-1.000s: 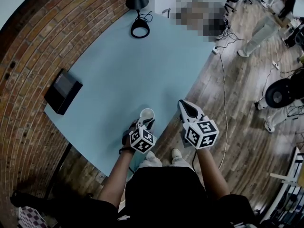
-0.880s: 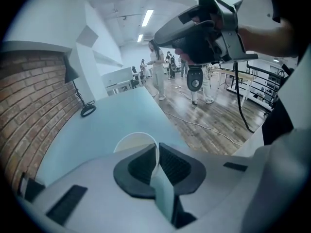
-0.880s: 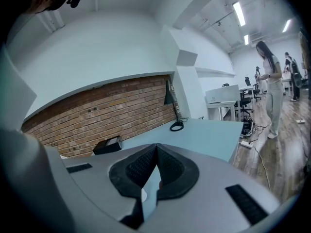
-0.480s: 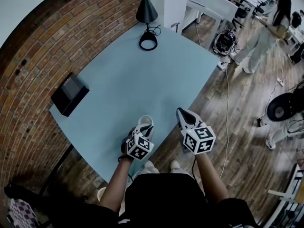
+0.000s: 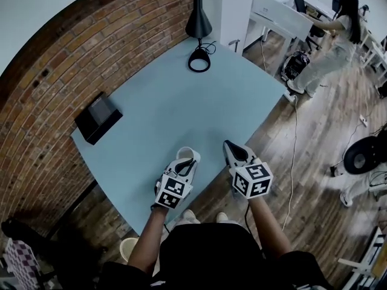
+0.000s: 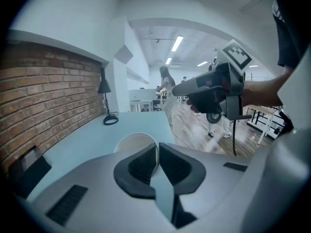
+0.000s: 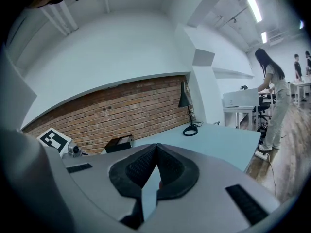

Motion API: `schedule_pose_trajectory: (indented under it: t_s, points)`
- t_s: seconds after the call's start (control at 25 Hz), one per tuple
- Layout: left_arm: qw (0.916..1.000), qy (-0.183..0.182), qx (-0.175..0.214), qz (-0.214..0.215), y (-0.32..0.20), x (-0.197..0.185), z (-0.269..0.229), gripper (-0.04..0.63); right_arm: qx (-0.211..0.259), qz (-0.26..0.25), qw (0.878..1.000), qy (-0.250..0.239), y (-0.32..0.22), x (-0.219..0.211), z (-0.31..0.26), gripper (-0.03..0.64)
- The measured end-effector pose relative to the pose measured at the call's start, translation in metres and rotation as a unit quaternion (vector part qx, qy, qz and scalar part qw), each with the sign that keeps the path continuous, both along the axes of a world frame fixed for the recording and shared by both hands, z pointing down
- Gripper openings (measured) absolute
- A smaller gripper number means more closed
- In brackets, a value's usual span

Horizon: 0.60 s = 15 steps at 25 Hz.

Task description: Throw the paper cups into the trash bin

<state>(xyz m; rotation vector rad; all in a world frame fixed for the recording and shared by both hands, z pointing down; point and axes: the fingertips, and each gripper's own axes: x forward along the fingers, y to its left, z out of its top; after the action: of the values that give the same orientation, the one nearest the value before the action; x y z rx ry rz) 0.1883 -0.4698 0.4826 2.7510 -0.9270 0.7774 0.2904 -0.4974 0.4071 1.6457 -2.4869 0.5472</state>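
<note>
A white paper cup (image 5: pixel 188 155) hangs over the near edge of the light-blue table (image 5: pixel 175 101). My left gripper (image 5: pixel 188 162) is shut on its rim. In the left gripper view the cup's wall (image 6: pixel 132 147) is pinched between the two dark pads (image 6: pixel 145 165), its open mouth facing the camera. My right gripper (image 5: pixel 233 152) hovers just right of the cup, beyond the table's edge, with its jaws shut and nothing between them (image 7: pixel 156 152). A pale round rim (image 5: pixel 128 247) shows on the floor by my left arm; I cannot tell what it is.
A black box (image 5: pixel 97 118) lies at the table's left edge by the brick wall (image 5: pixel 54 83). A black lamp (image 5: pixel 198 22) with a ring base (image 5: pixel 199 59) stands at the far end. A person (image 5: pixel 331 38) stands at desks beyond, and cables (image 5: pixel 294 144) run over the wooden floor.
My left gripper still holds the cup at the table's near edge. The head view has swung, so the lamp and box sit farther right in the frame. The right gripper stays beside it.
</note>
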Motion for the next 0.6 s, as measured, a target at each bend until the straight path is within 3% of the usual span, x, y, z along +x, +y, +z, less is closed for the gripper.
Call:
schedule_pose_trajectory:
  t_s: [0.24, 0.6]
  points:
    - [0.9972, 0.057, 0.034, -0.036, 0.005, -0.006, -0.035, 0.031, 0.008, -0.035, 0.999, 0.001, 0.001, -0.013, -0.007, -0.006]
    - [0.9891, 0.106, 0.035, -0.095, 0.023, -0.030, -0.059, 0.031, 0.018, -0.090, 0.996, -0.005, 0.011, -0.039, -0.015, -0.006]
